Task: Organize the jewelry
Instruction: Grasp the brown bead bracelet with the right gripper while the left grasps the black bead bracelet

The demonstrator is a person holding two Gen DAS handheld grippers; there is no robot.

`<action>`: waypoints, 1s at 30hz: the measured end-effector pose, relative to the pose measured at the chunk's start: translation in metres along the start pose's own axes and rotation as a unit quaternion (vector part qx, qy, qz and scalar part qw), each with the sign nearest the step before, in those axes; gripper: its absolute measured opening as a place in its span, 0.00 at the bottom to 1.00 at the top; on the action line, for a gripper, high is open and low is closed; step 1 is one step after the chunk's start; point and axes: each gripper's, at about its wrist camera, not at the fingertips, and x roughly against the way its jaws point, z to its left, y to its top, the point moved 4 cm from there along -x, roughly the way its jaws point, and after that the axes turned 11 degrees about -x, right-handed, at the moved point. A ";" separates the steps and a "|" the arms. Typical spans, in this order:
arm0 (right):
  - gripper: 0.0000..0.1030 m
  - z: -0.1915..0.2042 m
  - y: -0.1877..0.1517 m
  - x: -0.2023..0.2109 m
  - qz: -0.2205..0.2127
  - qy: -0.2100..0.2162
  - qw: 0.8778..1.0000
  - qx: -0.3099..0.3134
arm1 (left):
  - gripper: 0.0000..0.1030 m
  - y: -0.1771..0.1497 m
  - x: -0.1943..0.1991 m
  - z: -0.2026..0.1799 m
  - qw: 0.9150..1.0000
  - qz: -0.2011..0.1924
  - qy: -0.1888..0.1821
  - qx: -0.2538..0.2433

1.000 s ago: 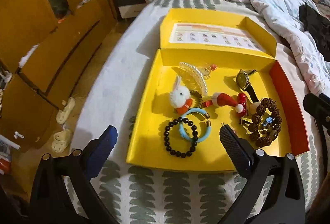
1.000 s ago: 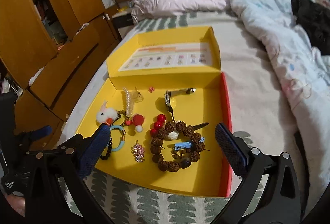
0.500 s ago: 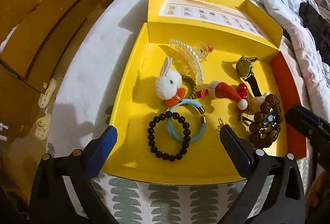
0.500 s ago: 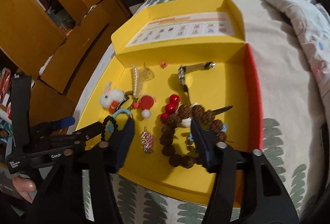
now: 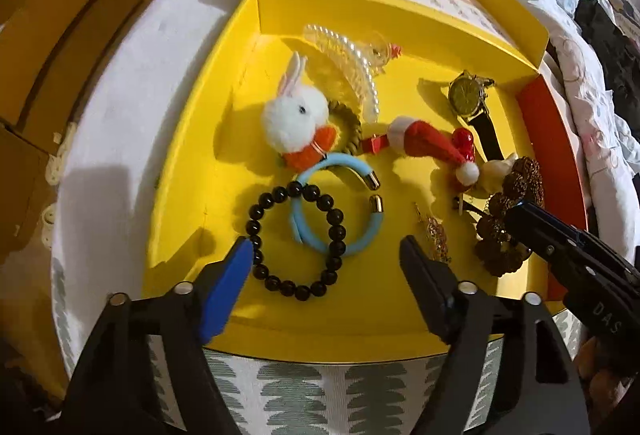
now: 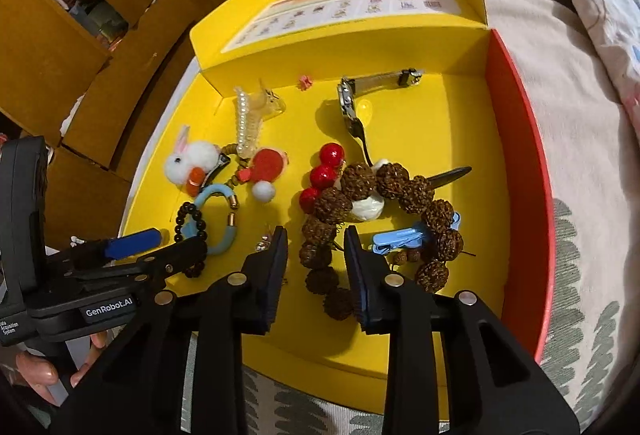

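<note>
In the yellow box [image 6: 460,299] on the bed, everything lies jumbled, so sorting looks barely begun. The right gripper [image 6: 316,247], jaws narrowed but not closed, straddles the brown seed bracelet [image 6: 404,187] near the box's red wall. The left gripper [image 5: 326,255], jaws wide (holding nothing), hovers over the black bead bracelet [image 5: 296,241] at the box's front edge.
</note>
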 end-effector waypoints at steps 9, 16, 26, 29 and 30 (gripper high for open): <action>0.25 -0.001 -0.001 -0.014 0.006 -0.014 1.000 0.002 | 0.49 -0.004 -0.018 -0.005 1.000 0.026 -0.009 -0.006; 0.23 0.001 -0.002 -0.018 0.000 -0.016 1.000 0.010 | 0.42 -0.002 -0.020 -0.002 1.000 0.021 -0.008 -0.010; 0.19 0.003 -0.006 -0.016 0.001 -0.010 1.000 0.019 | 0.15 -0.017 -0.011 -0.004 0.999 0.027 -0.025 -0.016; 0.19 0.003 -0.006 -0.016 0.000 -0.007 1.000 0.019 | 0.10 -0.021 -0.009 -0.006 0.999 0.026 -0.018 -0.021; 0.19 0.003 -0.006 -0.016 0.000 -0.006 1.000 0.018 | 0.10 -0.021 -0.009 -0.008 0.999 0.026 -0.018 -0.022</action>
